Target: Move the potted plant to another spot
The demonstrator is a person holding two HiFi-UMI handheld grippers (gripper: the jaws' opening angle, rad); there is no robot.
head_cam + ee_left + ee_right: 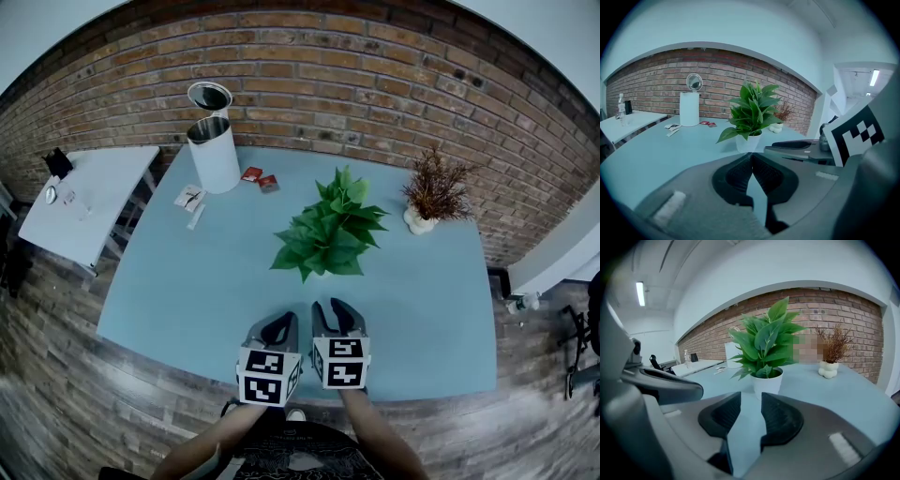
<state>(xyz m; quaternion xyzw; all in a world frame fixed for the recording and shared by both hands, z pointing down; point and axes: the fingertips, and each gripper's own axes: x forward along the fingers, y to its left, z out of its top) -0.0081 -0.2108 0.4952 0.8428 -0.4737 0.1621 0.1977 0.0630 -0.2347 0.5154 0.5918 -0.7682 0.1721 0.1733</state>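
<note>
Rough brick wall point(375, 84); leafy potted plant point(328, 230)

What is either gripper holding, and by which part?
Nothing. Jaws of the left gripper are together, those of the right gripper slightly apart, both empty; the potted plant stands untouched ahead.

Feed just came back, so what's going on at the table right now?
A person holds a gripper in each hand near the front edge of the blue table, both aimed at the potted plant, which stands untouched mid-table. The left gripper has its jaws together; the right gripper has them slightly apart with nothing between. Nothing is held yet.
</note>
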